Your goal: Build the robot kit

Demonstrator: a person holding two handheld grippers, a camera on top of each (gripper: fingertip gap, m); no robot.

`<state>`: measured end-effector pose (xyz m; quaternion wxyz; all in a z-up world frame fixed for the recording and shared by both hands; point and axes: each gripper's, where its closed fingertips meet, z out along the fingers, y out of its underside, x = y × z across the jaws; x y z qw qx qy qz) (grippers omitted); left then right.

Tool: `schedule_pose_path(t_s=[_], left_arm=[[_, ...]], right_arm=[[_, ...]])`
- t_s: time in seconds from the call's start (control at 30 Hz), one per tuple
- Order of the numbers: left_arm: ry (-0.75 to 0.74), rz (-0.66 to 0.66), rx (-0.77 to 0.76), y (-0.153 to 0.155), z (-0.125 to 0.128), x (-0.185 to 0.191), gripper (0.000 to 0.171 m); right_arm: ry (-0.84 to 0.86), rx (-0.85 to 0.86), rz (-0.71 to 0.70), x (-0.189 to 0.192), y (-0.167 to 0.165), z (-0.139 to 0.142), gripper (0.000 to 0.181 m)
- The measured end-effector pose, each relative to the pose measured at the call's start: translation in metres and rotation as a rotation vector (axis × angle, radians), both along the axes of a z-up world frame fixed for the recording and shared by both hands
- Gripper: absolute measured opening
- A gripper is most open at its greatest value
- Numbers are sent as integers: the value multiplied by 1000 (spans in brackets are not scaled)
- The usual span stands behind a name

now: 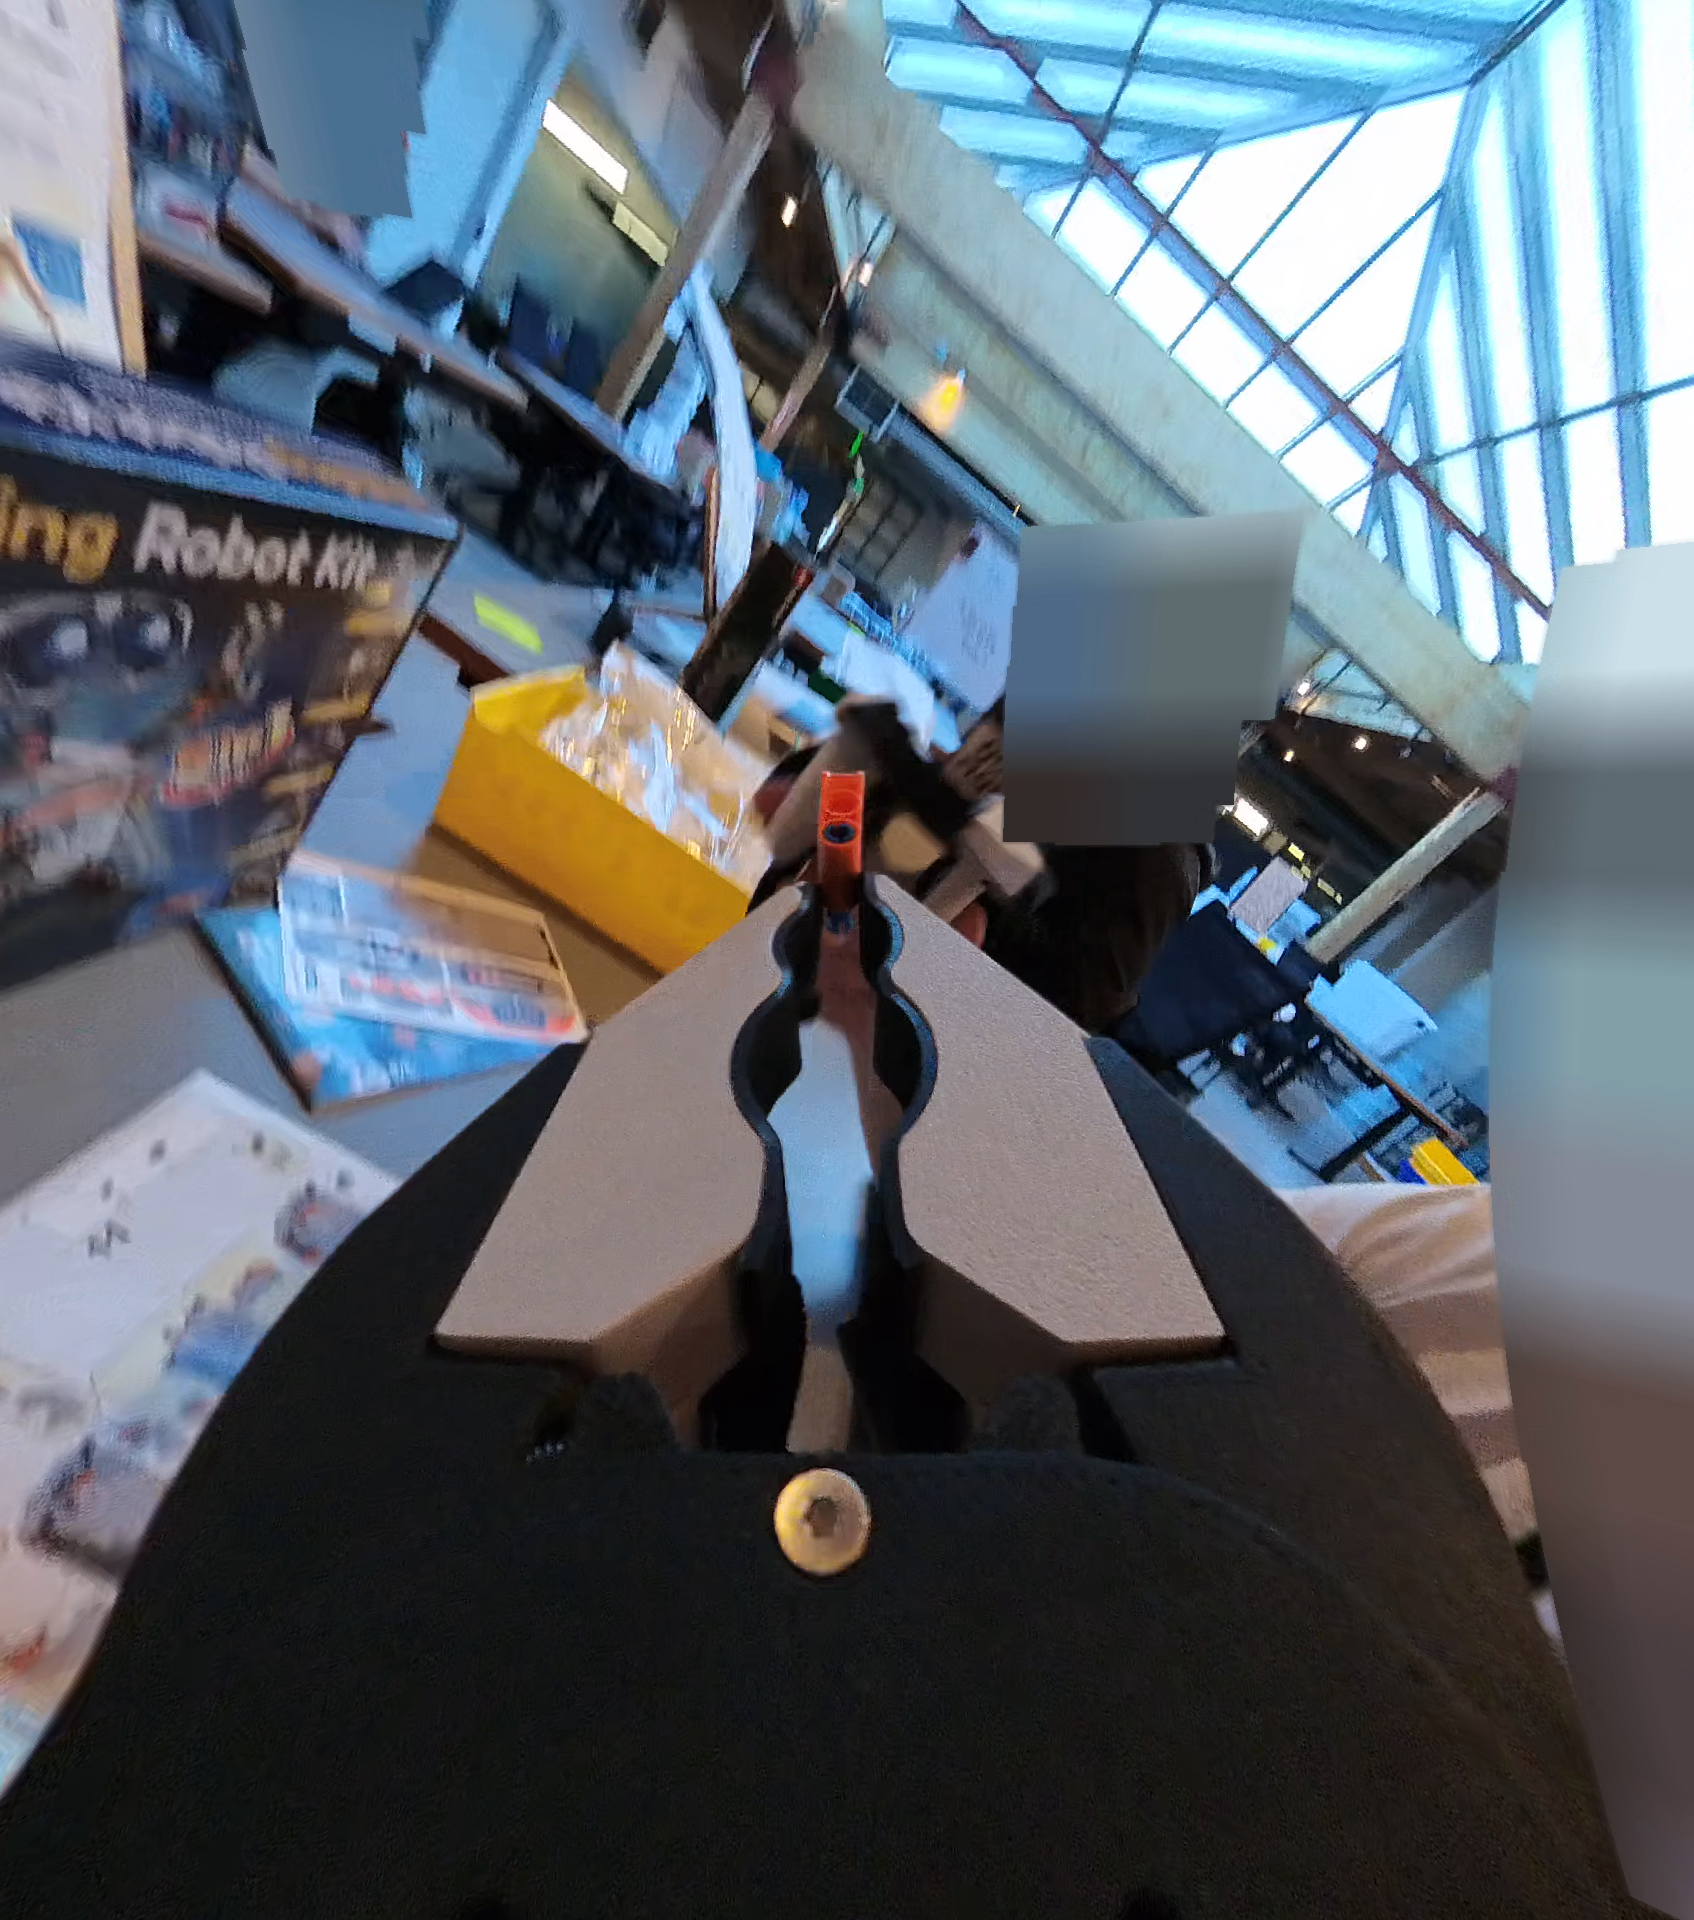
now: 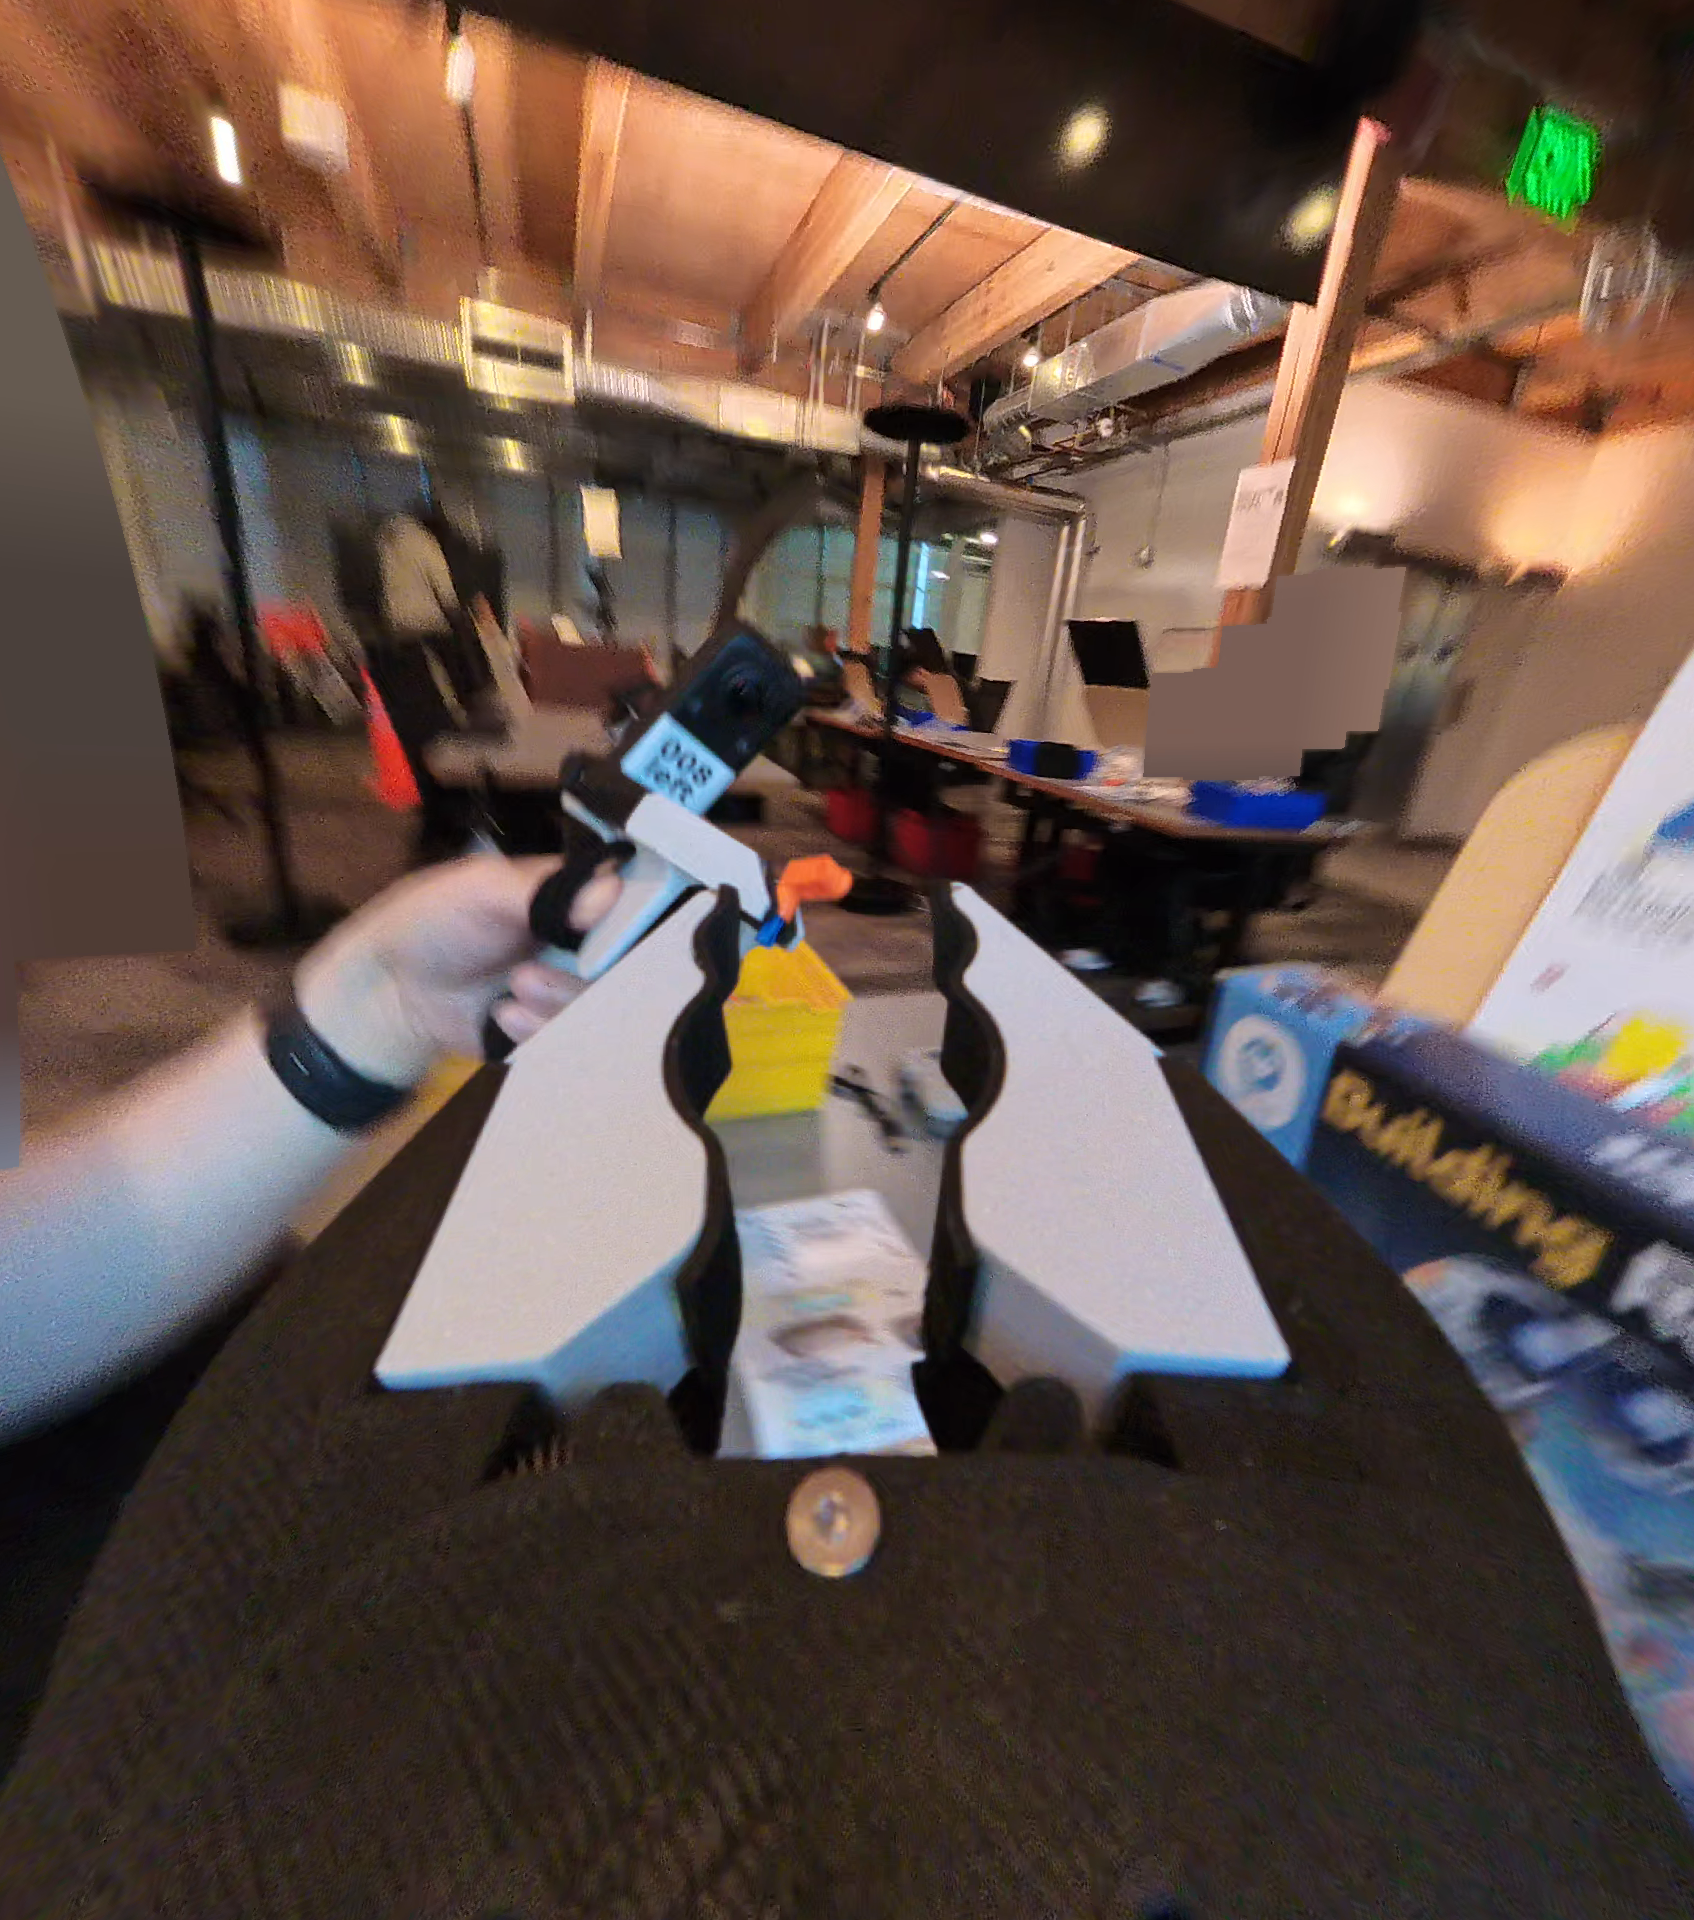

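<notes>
My left gripper point(image 1: 835, 902) is shut on a small orange building piece point(image 1: 840, 823) with a blue pin at its base; the piece sticks up past the fingertips, held high and tilted towards the ceiling. My right gripper point(image 2: 835, 902) is open and empty, its fingers well apart. In the right wrist view the left gripper point(image 2: 656, 831) shows ahead, held in a hand point(image 2: 427, 966), with the orange piece point(image 2: 810, 881) and blue pin at its tip, close to my right gripper's left fingertip. In the left wrist view the right gripper point(image 1: 916, 821) shows blurred just beyond the orange piece.
A yellow bin point(image 1: 573, 821) with clear bags sits on the table and also shows in the right wrist view point(image 2: 783, 1039). A dark kit box point(image 1: 116, 686) stands at left, also shown in the right wrist view point(image 2: 1591, 1299). Instruction sheets point(image 1: 84, 1309) and a blue booklet point(image 1: 407, 987) lie on the grey table. The gap from one gripper's tips to the other's is roughly 5 cm.
</notes>
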<state>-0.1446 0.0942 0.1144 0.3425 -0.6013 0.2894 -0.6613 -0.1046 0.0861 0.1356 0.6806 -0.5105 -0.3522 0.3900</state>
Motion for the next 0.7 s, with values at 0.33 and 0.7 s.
schedule_pose_path(t_s=[0.33, 0.7], left_arm=[[-81, 27, 80, 14, -3, 15, 4], [53, -148, -49, 13, -57, 42, 5]], right_arm=[[140, -311, 198, -17, 17, -30, 5], [-128, -195, -33, 6, 34, -47, 0]])
